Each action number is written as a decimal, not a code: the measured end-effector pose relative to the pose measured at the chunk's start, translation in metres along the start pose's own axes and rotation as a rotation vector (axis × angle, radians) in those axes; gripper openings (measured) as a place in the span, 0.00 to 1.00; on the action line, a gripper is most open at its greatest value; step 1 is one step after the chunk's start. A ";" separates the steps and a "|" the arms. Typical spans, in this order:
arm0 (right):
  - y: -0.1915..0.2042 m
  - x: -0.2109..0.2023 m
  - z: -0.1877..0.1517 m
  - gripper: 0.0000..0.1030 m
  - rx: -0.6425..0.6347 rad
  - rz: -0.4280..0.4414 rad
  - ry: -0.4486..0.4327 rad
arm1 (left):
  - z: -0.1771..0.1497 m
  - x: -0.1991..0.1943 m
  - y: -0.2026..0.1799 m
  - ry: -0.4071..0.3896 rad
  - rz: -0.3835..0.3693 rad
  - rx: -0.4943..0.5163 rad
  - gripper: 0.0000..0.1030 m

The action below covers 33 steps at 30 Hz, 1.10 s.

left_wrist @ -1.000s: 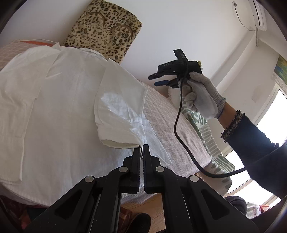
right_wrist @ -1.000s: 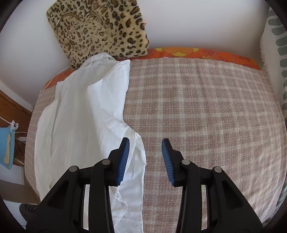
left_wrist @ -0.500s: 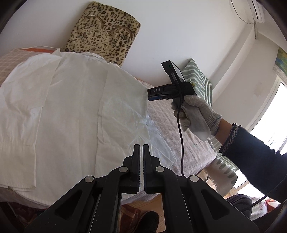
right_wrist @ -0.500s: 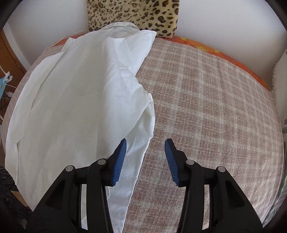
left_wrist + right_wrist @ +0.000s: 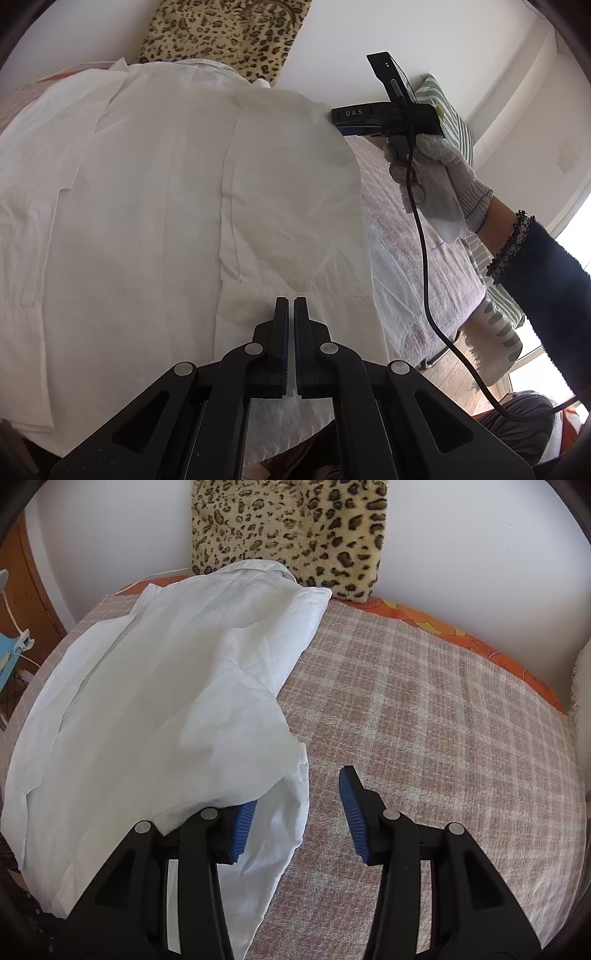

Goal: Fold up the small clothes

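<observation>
While the white shirt [image 5: 166, 206] lies spread across the left half of the bed [image 5: 424, 709], collar end toward the leopard-print cushion [image 5: 291, 531] at the wall, the fold looks to be at its first lengthwise turn: one side panel already lies doubled over the body of the shirt.

Left claw [image 5: 290, 314]: clenched, jaws pressed together over the near hem. White cloth shows just behind the pads, but I cannot tell whether any of it is pinched between them.

Right claw [image 5: 295, 816], held by a gloved hand [image 5: 436, 173]: released, jaws about half apart. The left pad [image 5: 242, 825] sits under a loose lip of the shirt's right edge; the right pad [image 5: 351, 805] hangs over bare plaid bedcover. The edge fabric lies in the gap, not squeezed.

Judgement on the next move: the right claw needs to close on that loose edge, taking both layers if it can, then carry it leftward over the shirt. Risk: thin cotton may slip, or only the top layer gets caught.
</observation>
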State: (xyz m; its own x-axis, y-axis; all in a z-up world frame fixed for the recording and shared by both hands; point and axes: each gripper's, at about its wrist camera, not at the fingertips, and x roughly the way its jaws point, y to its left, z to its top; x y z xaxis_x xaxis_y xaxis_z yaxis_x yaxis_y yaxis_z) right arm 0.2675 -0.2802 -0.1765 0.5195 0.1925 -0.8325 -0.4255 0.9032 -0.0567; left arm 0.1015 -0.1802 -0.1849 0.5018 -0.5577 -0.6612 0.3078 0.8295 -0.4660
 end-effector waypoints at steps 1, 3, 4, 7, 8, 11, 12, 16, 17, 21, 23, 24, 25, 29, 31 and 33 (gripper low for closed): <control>-0.004 0.005 0.001 0.41 0.018 0.020 0.009 | 0.001 0.000 0.002 0.004 -0.001 -0.006 0.01; -0.011 0.013 0.001 0.04 0.062 0.063 0.019 | 0.002 -0.001 0.005 -0.004 0.006 -0.013 0.01; -0.015 0.014 0.001 0.02 0.087 0.067 0.015 | 0.005 -0.001 0.005 -0.010 0.012 -0.014 0.01; -0.038 0.007 -0.004 0.02 0.164 0.004 -0.027 | 0.007 0.002 0.007 -0.003 0.015 -0.012 0.01; -0.054 0.007 -0.008 0.02 0.232 -0.007 -0.024 | 0.007 0.004 0.008 0.004 0.018 -0.010 0.01; -0.090 0.004 -0.021 0.02 0.355 0.002 -0.015 | 0.005 0.006 0.008 -0.004 0.015 -0.008 0.01; -0.095 0.002 -0.024 0.02 0.365 0.046 -0.015 | 0.005 0.006 0.007 -0.005 0.016 -0.002 0.01; -0.082 -0.011 -0.028 0.02 0.277 0.131 -0.007 | 0.006 0.006 0.007 -0.005 0.012 0.005 0.01; -0.075 -0.012 -0.028 0.02 0.241 0.139 -0.006 | 0.006 0.006 0.007 -0.004 0.010 0.003 0.01; -0.052 -0.010 -0.033 0.26 0.131 0.156 -0.014 | 0.008 0.007 0.006 0.001 0.011 0.004 0.01; -0.038 -0.009 -0.032 0.59 0.056 0.106 -0.049 | 0.008 0.008 0.005 0.002 0.014 0.009 0.01; -0.031 -0.010 -0.029 0.66 0.024 0.095 -0.077 | 0.008 0.008 0.005 0.002 0.015 0.011 0.01; -0.025 -0.010 -0.026 0.66 -0.003 0.099 -0.100 | 0.008 0.008 0.005 0.002 0.016 0.014 0.01; -0.009 0.002 -0.011 0.66 -0.077 0.129 -0.096 | 0.008 0.007 0.004 0.005 0.016 0.012 0.01; -0.007 0.007 -0.009 0.66 -0.086 0.140 -0.092 | 0.008 0.008 0.004 0.005 0.015 -0.001 0.01; -0.005 0.009 -0.008 0.58 -0.095 0.151 -0.091 | 0.009 0.008 0.003 0.008 0.019 -0.004 0.01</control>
State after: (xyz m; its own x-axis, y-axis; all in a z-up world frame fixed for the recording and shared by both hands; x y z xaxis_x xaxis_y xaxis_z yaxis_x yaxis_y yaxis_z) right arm 0.2683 -0.2856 -0.1886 0.5077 0.3604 -0.7825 -0.5690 0.8223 0.0095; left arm 0.1139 -0.1814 -0.1861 0.5014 -0.5423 -0.6742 0.2955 0.8397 -0.4556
